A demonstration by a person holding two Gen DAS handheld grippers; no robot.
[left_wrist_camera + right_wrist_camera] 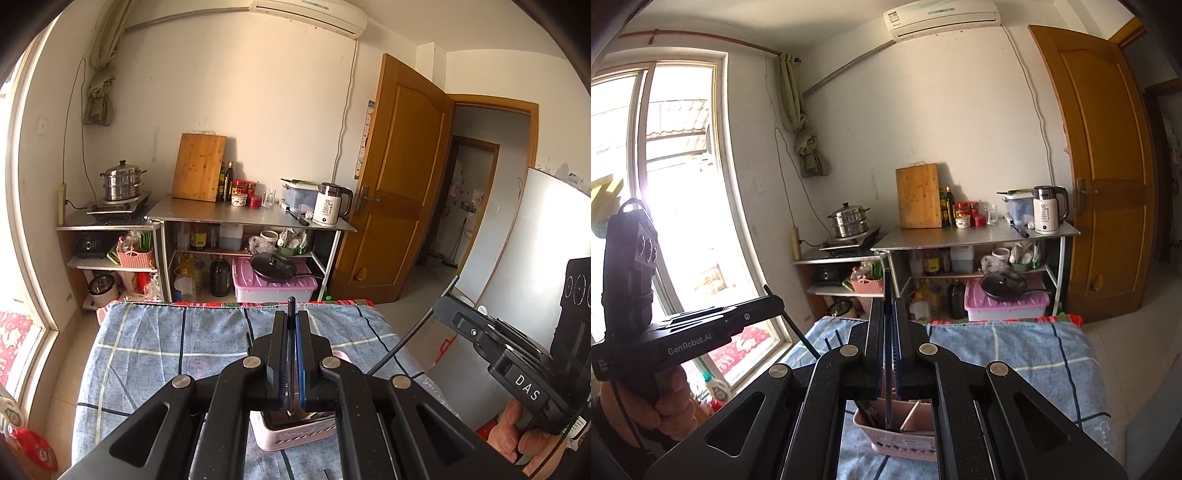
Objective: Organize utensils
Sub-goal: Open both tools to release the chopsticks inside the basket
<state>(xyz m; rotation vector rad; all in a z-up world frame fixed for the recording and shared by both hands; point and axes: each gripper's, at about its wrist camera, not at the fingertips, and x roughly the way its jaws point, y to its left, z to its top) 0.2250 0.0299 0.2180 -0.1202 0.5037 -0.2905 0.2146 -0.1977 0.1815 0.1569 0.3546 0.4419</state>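
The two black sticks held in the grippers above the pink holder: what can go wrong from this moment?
1. Each gripper, left gripper and right gripper, pinches one thin black stick partway along its length, so a stick could pivot or slip out.
2. The pink holder looks light and already holds utensils; a lowered stick could catch its rim or divider and tip it on the soft blue cloth.
3. The two grippers are close together and could collide.
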